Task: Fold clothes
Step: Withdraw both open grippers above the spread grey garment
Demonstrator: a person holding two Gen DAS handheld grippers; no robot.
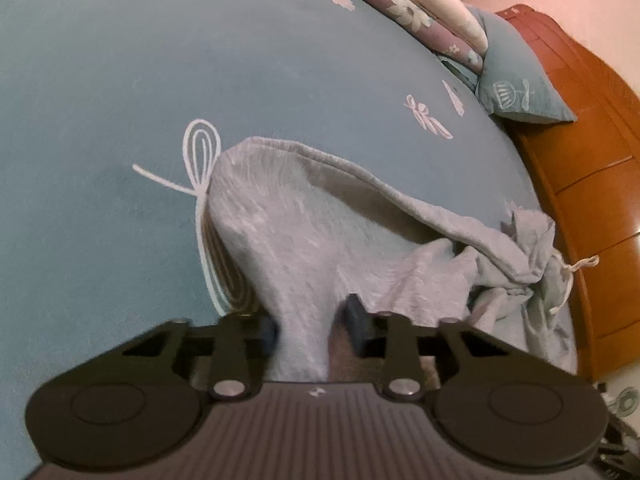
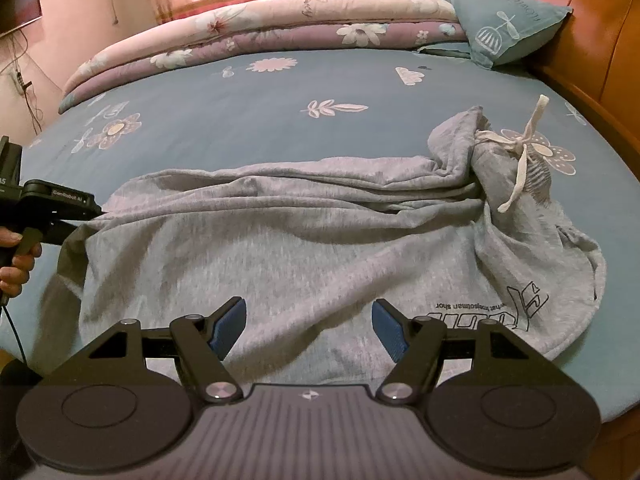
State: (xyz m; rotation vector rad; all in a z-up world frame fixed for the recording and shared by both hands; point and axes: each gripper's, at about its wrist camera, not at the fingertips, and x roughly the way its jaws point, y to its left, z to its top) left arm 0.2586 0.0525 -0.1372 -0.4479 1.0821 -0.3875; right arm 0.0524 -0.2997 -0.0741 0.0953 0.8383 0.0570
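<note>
On blue bedsheet point(image 2: 240, 92), grey shorts point(image 2: 280, 240) lie crumpled. Left gripper point(image 1: 310, 320) pinches shorts' edge. Right gripper point(image 2: 308, 326) spread above fabric.

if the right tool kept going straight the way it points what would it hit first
Most likely the grey shorts: the right tool hangs open over the cloth, angled down at it, nothing between. How far above is unclear.

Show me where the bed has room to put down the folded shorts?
Free: the blue sheet between the grey shorts and the rolled quilt. Crowded: the right side, by the drawstring, pillow and wooden frame.
</note>
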